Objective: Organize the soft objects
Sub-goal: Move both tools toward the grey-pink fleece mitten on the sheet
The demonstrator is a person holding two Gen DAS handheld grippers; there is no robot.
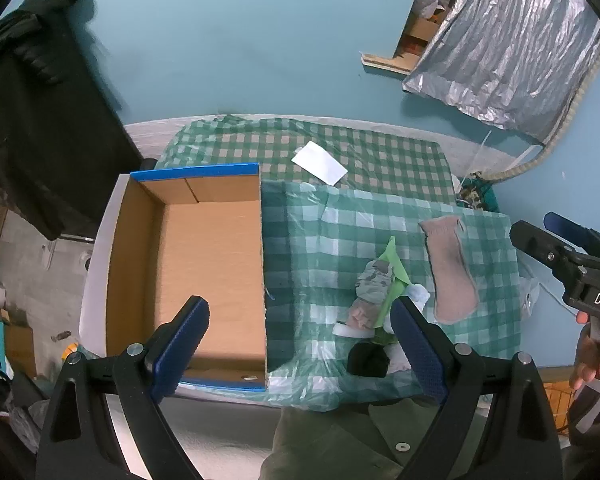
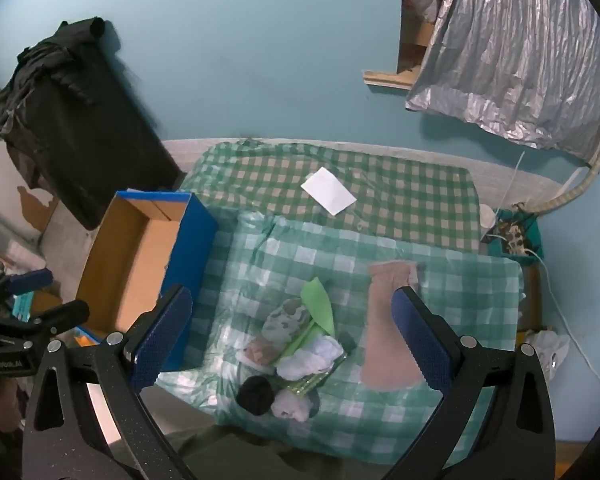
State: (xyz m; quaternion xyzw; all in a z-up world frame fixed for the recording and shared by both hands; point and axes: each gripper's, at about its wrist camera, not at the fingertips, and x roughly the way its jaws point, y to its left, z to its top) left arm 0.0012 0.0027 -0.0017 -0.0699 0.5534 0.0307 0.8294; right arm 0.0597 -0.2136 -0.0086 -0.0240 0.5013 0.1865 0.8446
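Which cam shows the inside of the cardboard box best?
Left wrist: it looks straight down into the cardboard box, so the whole bare floor shows. Right wrist sees the box at a slant, its blue side wall hiding part of the floor.

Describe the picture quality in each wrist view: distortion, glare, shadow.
Left wrist view: strong fisheye bending, dark corners; glare on the clear plastic over the checked cloth; the cardboard box floor evenly lit with a shadowed near edge. Right wrist view: same curvature; the pile of soft items sharp; silver foil sheet shiny.
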